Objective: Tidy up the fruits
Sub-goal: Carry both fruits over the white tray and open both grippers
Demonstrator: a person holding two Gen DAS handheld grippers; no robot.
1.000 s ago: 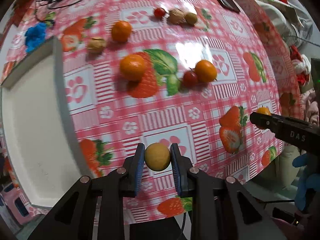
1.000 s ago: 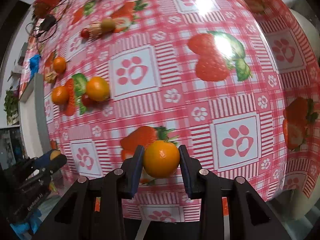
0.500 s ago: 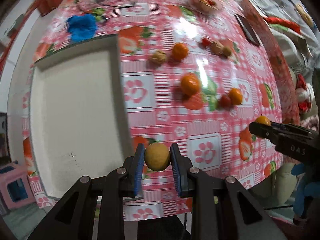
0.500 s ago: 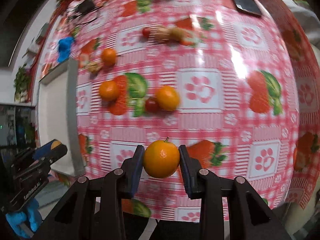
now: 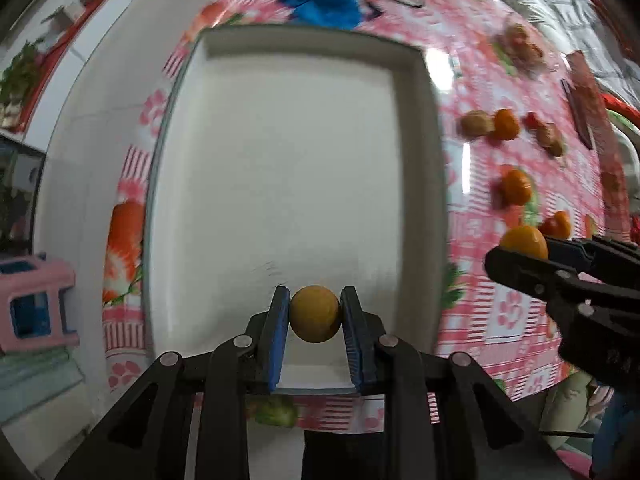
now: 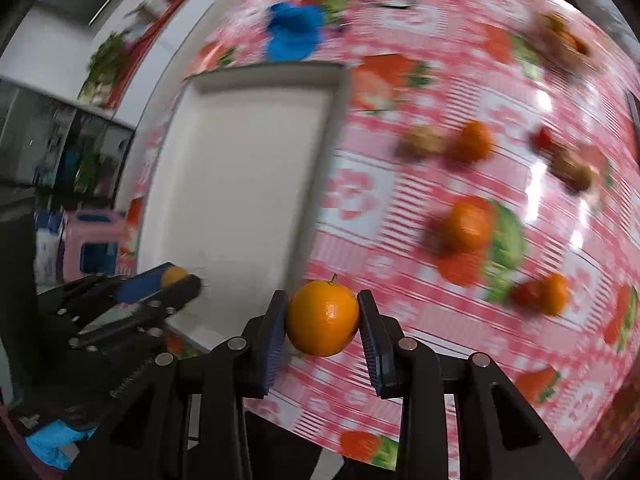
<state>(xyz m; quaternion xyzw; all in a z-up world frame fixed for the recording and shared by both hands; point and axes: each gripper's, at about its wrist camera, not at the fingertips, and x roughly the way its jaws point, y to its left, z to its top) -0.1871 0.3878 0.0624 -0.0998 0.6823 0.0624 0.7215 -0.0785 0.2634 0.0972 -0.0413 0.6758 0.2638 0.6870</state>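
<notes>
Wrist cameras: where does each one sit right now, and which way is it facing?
Left wrist: sits behind the left gripper, looks down into the white tray; its black fingers clamp a yellow fruit.
Right wrist: sits behind the right gripper, looks down at the tablecloth beside the tray; its fingers clamp an orange.
Shared: tray, scattered fruit, and each other's gripper.

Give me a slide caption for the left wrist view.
Left gripper holds a small round yellow fruit over the white rectangular tray.

Black hand-held gripper (image 5: 315, 322) frames, blue pads (image 5: 279, 336), silver screws, blue glove (image 6: 52, 442).
</notes>
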